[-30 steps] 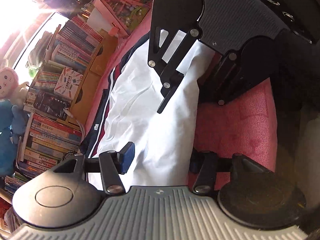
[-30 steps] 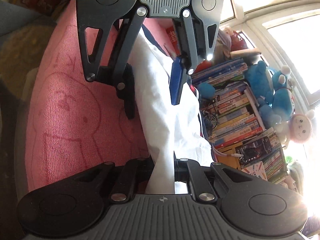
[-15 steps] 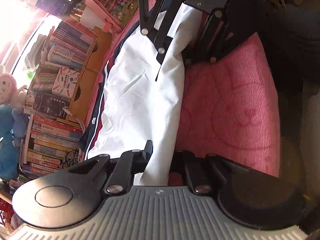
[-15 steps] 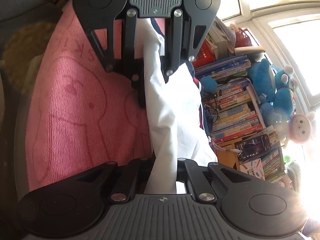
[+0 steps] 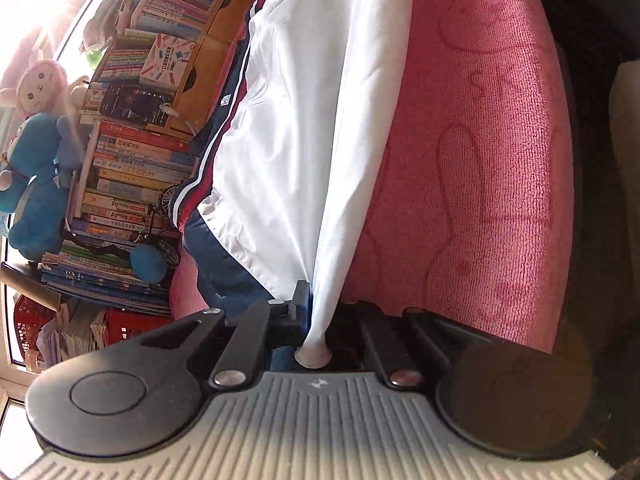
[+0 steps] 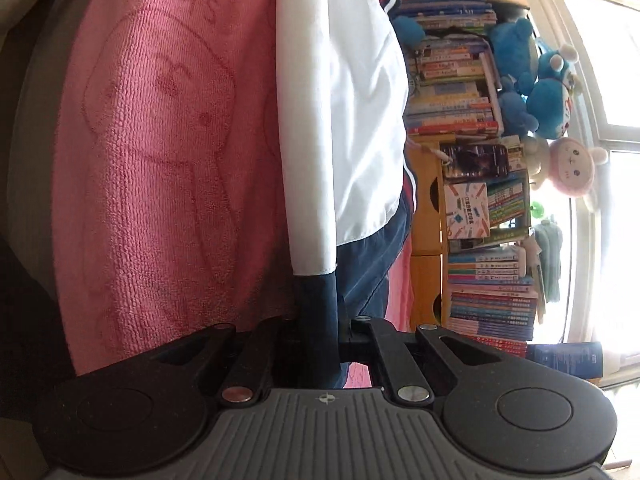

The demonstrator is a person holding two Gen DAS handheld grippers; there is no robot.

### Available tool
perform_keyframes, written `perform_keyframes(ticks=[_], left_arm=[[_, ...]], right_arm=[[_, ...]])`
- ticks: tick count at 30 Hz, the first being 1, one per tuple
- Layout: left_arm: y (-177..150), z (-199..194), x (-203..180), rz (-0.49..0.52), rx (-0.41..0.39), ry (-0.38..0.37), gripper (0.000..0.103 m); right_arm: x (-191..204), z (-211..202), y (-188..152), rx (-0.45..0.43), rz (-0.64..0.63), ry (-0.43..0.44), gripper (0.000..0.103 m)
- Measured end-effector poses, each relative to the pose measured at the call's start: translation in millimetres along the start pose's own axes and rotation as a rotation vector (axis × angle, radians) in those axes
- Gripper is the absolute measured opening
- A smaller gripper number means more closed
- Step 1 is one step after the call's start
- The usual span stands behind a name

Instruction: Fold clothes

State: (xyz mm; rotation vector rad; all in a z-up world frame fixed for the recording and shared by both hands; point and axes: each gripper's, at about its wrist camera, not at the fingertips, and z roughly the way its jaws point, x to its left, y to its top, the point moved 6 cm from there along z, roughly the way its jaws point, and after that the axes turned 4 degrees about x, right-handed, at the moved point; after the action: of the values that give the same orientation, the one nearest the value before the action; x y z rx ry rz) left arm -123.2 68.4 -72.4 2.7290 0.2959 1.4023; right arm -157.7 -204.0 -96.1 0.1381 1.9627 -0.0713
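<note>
A white jacket (image 5: 304, 128) with navy and red trim lies on a pink towel (image 5: 480, 152). My left gripper (image 5: 316, 320) is shut on a fold of its white cloth. My right gripper (image 6: 320, 344) is shut on its navy cuff (image 6: 320, 304), below the white sleeve (image 6: 308, 160). The jacket stretches away from both grippers along the towel (image 6: 160, 160). Neither gripper shows in the other's view.
Stacks of books (image 5: 132, 184) and cardboard boxes (image 5: 216, 40) line the far side of the towel, with blue and pink plush toys (image 5: 36, 176). They also show in the right wrist view (image 6: 460, 92). A bright window (image 6: 600, 80) is behind them.
The left gripper closed on the white cloth. Both grippers drew apart, stretching the jacket, and each has left the other's view.
</note>
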Motion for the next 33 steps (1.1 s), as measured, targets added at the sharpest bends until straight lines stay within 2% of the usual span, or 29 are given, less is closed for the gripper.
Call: perform_keyframes(ticks=[4,6,9,10,11,13,14,15,16,18,20,22,25,27,28,29,31,33], left_arm=[[-11,-5,2,-0.012,-0.019,-0.007,0.006],[-19,-9,4,-0.044,-0.058,-0.013,0.012],[-34,-18,16,-0.122,-0.071,-0.026,0.032],[-41,-22,23,-0.176,-0.062,-0.052,0.044],[-47,-27,30,-0.231,-0.053,-0.078,0.059],[-61,-38,43,-0.366,-0.045,-0.132,0.08],[-69,-45,49,-0.437,-0.042,-0.16,0.08],[-74,-51,57,-0.514,-0.048,-0.179,0.08],[-79,-58,65,-0.595,-0.061,-0.193,0.08],[-84,-71,84,-0.778,-0.118,-0.22,0.08],[-75,-70,104,-0.907,-0.186,-0.242,0.085],[-61,-63,122,-1.007,-0.244,-0.256,0.085],[-25,-37,136,-1.089,-0.295,-0.237,0.084],[4,-21,132,-1.097,-0.308,-0.235,0.083],[18,-12,129,-1.095,-0.312,-0.236,0.083],[33,-4,125,-1.093,-0.317,-0.236,0.083],[57,9,115,-1.048,-0.31,-0.23,0.083],[67,22,109,-1.002,-0.294,-0.215,0.082]], right_arm=[[4,-5,-6,-0.012,-0.02,-0.009,0.008],[5,-6,-11,-0.02,-0.02,-0.01,0.009],[0,-8,-17,-0.051,0.016,-0.001,0.014],[-2,-11,-20,-0.061,0.036,0.014,0.016],[-5,-14,-24,-0.062,0.063,0.035,0.018],[-14,-21,-32,-0.026,0.14,0.09,0.033],[-18,-26,-36,-0.001,0.194,0.126,0.04],[-23,-32,-42,0.024,0.262,0.161,0.051],[-29,-38,-47,0.05,0.331,0.195,0.056],[-41,-45,-60,0.086,0.541,0.338,0.056],[-55,-50,-69,0.108,0.762,0.476,0.057],[-72,-49,-61,0.025,0.942,0.514,0.057],[-98,-45,-46,-0.131,1.206,0.556,0.057],[-106,-34,-31,-0.225,1.378,0.596,0.057],[-113,-16,-21,-0.249,1.474,0.597,0.061],[-114,-3,-11,-0.234,1.541,0.565,0.063],[-116,4,12,-0.242,1.52,0.562,0.065],[-118,10,34,-0.253,1.488,0.566,0.065]])
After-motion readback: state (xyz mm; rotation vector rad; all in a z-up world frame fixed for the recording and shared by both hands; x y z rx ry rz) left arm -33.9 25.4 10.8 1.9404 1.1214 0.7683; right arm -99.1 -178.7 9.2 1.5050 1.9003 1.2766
